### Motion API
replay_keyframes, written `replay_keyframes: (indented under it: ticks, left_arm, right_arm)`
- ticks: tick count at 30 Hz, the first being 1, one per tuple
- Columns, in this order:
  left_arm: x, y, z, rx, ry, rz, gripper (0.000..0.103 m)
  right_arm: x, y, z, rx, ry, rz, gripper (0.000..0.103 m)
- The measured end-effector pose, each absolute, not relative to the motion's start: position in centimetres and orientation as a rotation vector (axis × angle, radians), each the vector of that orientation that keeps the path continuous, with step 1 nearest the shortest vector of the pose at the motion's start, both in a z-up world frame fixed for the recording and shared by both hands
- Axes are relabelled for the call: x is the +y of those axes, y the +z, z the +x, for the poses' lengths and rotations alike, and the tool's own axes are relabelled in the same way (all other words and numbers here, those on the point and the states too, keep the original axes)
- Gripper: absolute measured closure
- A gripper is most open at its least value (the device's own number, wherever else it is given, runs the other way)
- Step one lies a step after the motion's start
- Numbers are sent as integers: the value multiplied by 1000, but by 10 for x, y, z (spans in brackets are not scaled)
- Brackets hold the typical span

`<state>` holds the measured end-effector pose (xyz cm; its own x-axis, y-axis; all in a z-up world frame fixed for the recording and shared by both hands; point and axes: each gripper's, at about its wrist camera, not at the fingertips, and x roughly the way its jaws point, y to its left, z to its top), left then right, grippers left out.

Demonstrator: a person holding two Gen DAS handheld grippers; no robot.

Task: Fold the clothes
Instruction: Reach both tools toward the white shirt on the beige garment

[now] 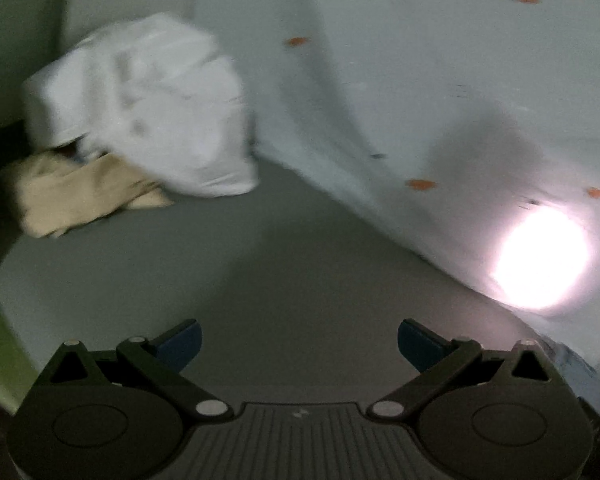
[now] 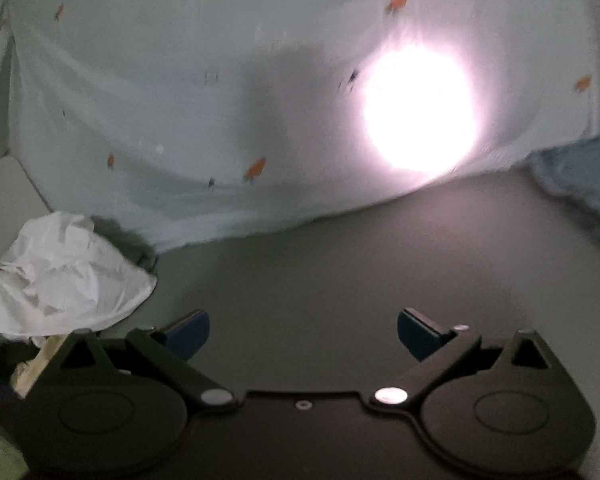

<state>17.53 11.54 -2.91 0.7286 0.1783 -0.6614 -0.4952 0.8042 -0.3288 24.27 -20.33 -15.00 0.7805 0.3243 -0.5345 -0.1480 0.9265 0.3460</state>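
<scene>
A crumpled white garment [image 2: 66,276] is seen heaped at the far left of the grey desk [image 2: 340,272], with a beige garment [image 1: 84,196] lying partly under it in the left wrist view, while a pale sheet printed with orange motifs [image 2: 180,100] hangs as a backdrop, a bright light glaring through it. Both tools are held low over bare desk with nothing between their blue pads: the left gripper [image 1: 299,342] and the right gripper [image 2: 303,334] are each shown with jaws spread wide apart. The white garment lies ahead and to the left of both tools; it appears nearer to the right gripper's left finger, almost beside it, though motion blur leaves the true gap uncertain. No clear long axis can be made out in the bundle. A blue cloth [image 2: 580,180] is glimpsed at the right edge. A leftward reach is judged to be needed before any fold can be begun.
</scene>
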Motion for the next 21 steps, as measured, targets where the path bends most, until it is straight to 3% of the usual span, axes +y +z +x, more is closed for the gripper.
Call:
replay_keyframes:
  ticks: [6, 11, 18, 21]
  left_arm:
    - [184, -44, 161, 658, 561, -609, 2]
    - [261, -57, 175, 648, 626, -678, 16]
    - [388, -71, 215, 599, 672, -753, 39]
    - [443, -76, 232, 556, 677, -767, 40]
  right_arm:
    - [-148, -166, 286, 731, 369, 330, 5]
    - [-99, -187, 323, 860, 446, 499, 14]
    - [-5, -235, 382, 1046, 442, 874, 37]
    - [34, -258, 408, 1108, 435, 1118, 53]
